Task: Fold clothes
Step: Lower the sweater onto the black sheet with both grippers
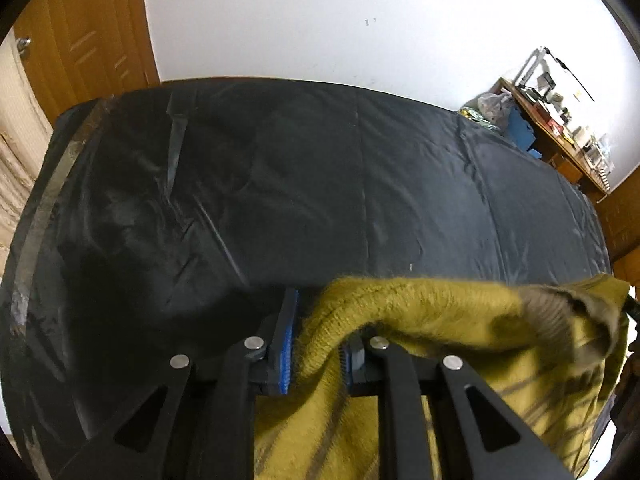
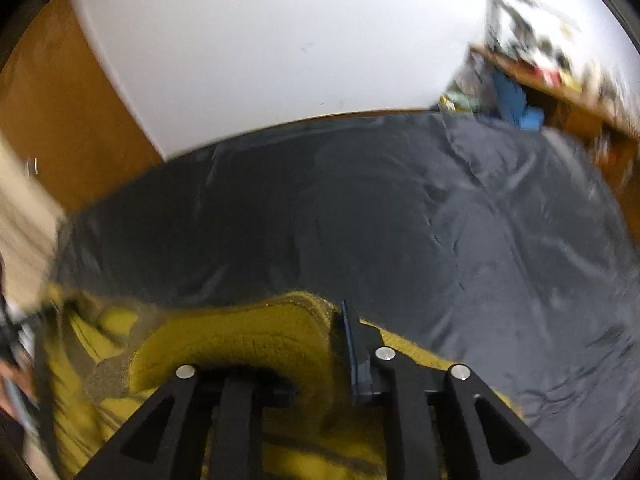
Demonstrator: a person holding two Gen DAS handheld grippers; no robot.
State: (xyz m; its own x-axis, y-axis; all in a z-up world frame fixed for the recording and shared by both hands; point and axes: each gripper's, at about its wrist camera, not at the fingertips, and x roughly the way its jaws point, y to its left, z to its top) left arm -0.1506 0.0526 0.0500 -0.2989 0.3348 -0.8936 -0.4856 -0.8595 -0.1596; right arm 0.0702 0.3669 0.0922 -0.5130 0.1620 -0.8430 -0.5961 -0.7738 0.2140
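Sweater [image 1: 420, 312] hangs between both tongs at the near edge of the dark bed [image 1: 320, 180]. We see the left tongs [image 1: 316, 356] and right tongs [image 2: 312, 360] each clamped on its mustard knit; the bed lies ahead.

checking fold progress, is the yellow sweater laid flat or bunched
Bunched: the yellow sweater humps between the left gripper fingers, not flat on the black cover.

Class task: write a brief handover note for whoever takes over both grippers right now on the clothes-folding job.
Left gripper: mustard knit sweater bunched between its jaws.
Right gripper: a thick fold of the same sweater in its jaws.
Sweater hangs between both, at the near edge of the dark cloth-covered surface.
Done: garment picked up.
Left: spread it flat, then fold.
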